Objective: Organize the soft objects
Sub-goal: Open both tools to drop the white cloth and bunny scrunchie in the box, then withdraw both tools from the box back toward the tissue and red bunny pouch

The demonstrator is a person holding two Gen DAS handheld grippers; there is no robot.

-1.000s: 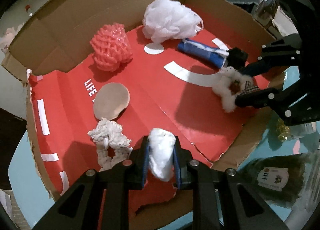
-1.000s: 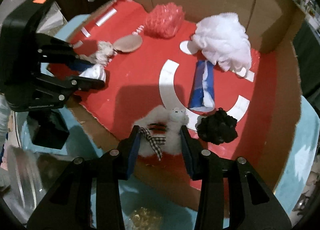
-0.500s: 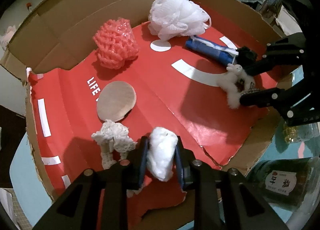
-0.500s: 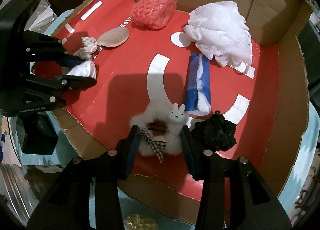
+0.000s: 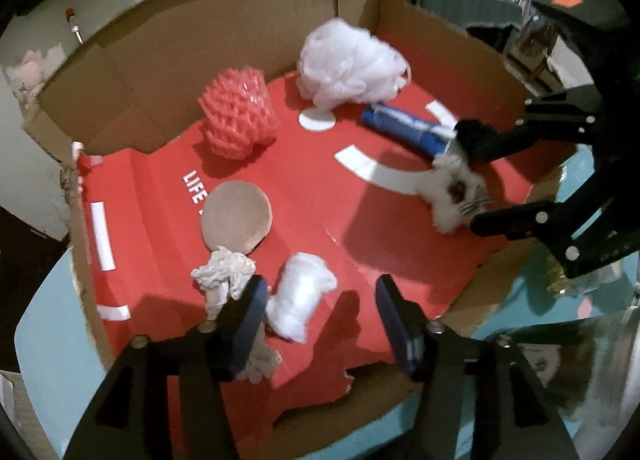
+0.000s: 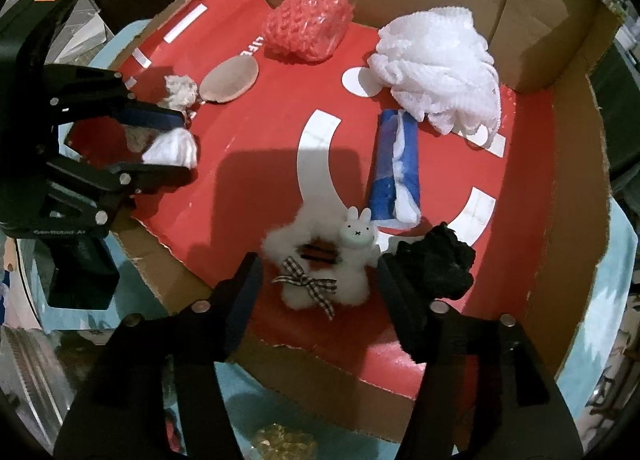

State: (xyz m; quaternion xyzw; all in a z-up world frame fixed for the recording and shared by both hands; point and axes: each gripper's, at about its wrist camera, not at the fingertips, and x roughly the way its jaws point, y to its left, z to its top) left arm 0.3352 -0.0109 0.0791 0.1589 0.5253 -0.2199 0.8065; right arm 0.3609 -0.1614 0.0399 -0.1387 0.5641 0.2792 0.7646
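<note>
Both tongs have just been opening: left tongs point(image 5: 318, 310) standing wide around white wad point(image 5: 300, 296); right tongs point(image 6: 318, 284) wide, fluffy bunny scrunchie point(image 6: 324, 264) at twelve o'clock.

White cotton wad point(image 5: 300, 296) lies on the red floor of the cardboard box point(image 5: 152, 60), near the front edge, just beside a crocheted off-white scrunchie point(image 5: 224, 272) and a tan round puff point(image 5: 236, 216). Fluffy white bunny scrunchie point(image 6: 324, 264) with checked bow lies flat near the torn front edge, next to a black scrunchie point(image 6: 440, 264). Further back: blue-white roll point(image 6: 394, 168), white mesh loofah point(image 6: 440, 64), pink foam net point(image 6: 308, 28).
</note>
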